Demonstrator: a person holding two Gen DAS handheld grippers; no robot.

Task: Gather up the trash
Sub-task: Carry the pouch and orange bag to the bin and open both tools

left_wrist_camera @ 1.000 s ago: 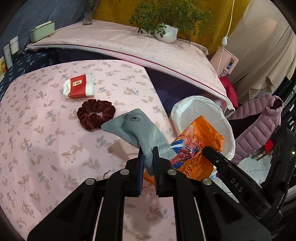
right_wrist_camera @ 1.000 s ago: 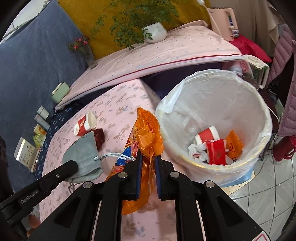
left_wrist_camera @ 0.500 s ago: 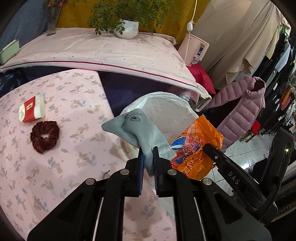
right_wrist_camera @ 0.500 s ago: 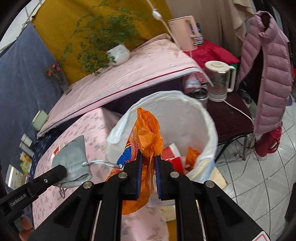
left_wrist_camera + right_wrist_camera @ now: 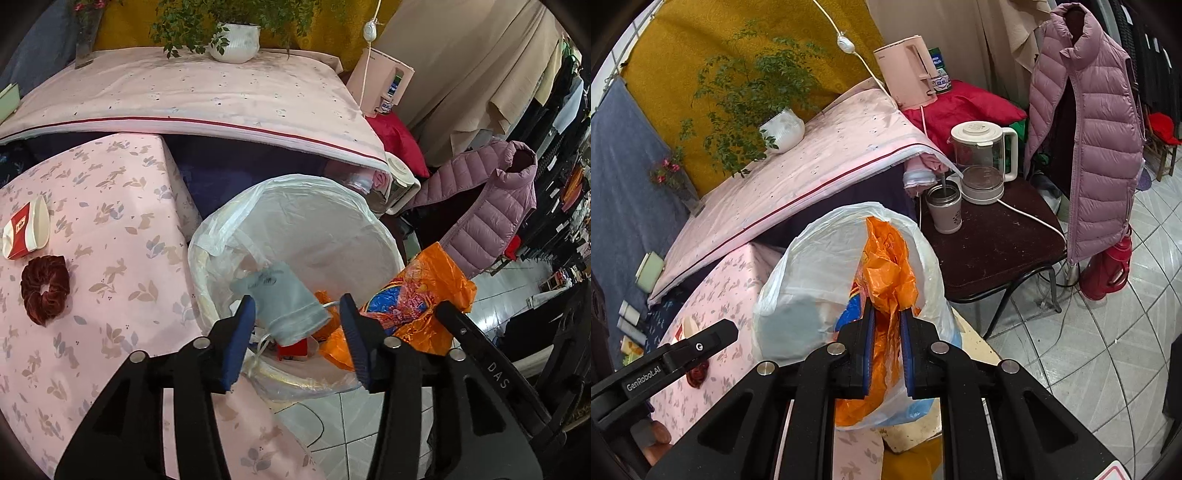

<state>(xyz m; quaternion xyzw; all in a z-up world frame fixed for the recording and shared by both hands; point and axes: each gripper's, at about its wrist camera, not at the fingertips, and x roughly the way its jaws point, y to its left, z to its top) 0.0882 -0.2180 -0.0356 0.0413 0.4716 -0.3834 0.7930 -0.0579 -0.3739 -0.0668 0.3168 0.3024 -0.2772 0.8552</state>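
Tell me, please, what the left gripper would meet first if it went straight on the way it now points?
Most likely the grey drawstring pouch, lying free between the open jaws of the left gripper, which have just been opening. Behind it is the white-lined trash bin; depth is uncertain.

Grey drawstring pouch (image 5: 282, 308): soft cloth, faint dark print near its upper end, lying tilted inside the mouth of the bin, drawstring end lowest, white cord trailing beneath; blurred, free of any grip, apart from the blue pads on either side. Orange snack wrapper (image 5: 890, 280): crinkled plastic with blue and red print, hanging upright above the bin's right rim, pinched near its middle, top flaring above the clamp. Trash bin (image 5: 384, 236): round, lined with a translucent white bag, beside the table's edge, already holding red, white and orange scraps at the bottom. Flattened red-and-white paper cup (image 5: 26, 232) lying on the floral tablecloth.
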